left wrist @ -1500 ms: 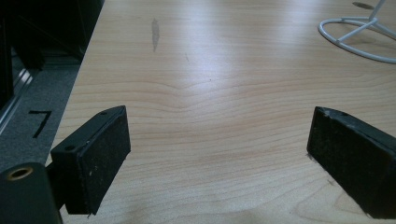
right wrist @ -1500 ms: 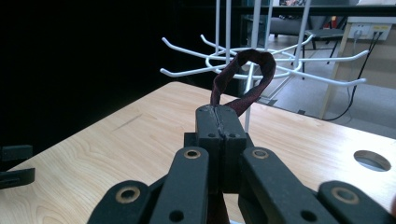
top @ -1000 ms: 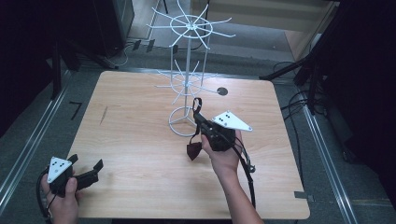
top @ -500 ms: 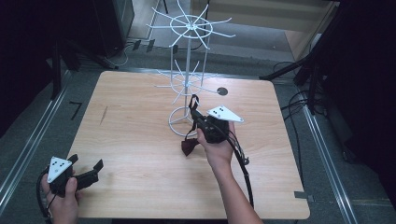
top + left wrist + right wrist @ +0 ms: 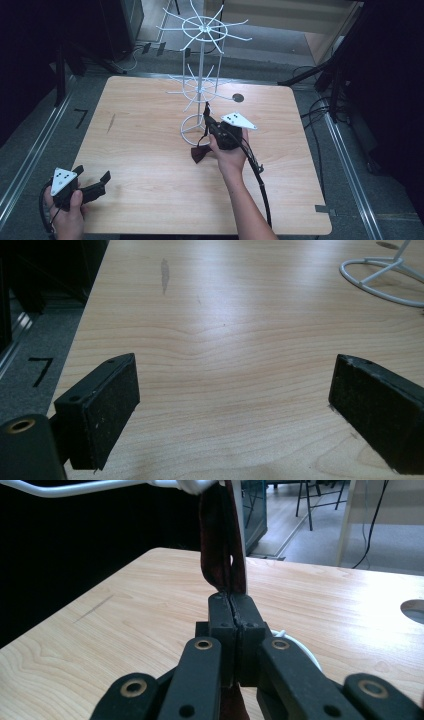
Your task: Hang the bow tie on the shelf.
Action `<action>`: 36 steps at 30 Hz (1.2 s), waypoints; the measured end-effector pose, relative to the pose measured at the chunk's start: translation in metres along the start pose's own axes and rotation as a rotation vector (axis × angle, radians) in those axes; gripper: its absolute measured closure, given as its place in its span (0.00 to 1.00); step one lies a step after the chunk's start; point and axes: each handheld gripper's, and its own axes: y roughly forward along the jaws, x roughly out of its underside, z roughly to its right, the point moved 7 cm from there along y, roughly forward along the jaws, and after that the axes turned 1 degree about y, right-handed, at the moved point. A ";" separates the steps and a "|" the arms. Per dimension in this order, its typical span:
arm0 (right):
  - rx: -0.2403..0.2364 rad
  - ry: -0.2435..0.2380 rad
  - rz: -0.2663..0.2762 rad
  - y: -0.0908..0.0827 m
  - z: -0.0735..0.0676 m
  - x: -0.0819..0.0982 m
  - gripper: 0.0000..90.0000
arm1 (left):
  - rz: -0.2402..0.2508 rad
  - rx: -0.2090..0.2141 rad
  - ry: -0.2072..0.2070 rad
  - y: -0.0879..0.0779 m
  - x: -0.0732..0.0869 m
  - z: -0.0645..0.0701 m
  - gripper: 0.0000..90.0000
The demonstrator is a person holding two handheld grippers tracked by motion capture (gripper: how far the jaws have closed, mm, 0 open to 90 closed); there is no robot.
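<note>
In the high view, the right gripper (image 5: 206, 116) was near the foot ring of the white wire rack (image 5: 200, 75) at the middle of the table (image 5: 140, 150), and a dark red strap (image 5: 201, 150) hung from it down to the wood. The right gripper view showed what the high view could not: the jaws were clenched on the strap (image 5: 220, 555), which rose to a white wire arm (image 5: 75, 489). The left gripper (image 5: 92, 179) was at the near left corner. In its own view the jaws stood wide apart, released, with bare wood between them.
</note>
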 end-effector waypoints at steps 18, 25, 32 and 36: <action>-0.013 0.027 -0.011 -0.029 0.022 0.002 0.28 | 0.004 -0.008 0.004 0.000 0.000 0.000 0.07; -0.021 0.033 -0.008 -0.047 0.034 0.006 0.22 | 0.003 -0.008 0.007 0.000 0.000 0.000 0.07; -0.011 0.048 -0.010 -0.063 0.047 0.013 0.17 | 0.003 -0.009 0.010 0.000 0.000 0.000 0.07; -0.005 0.051 -0.010 -0.072 0.054 0.018 0.16 | 0.002 -0.010 0.010 -0.001 0.000 0.000 0.07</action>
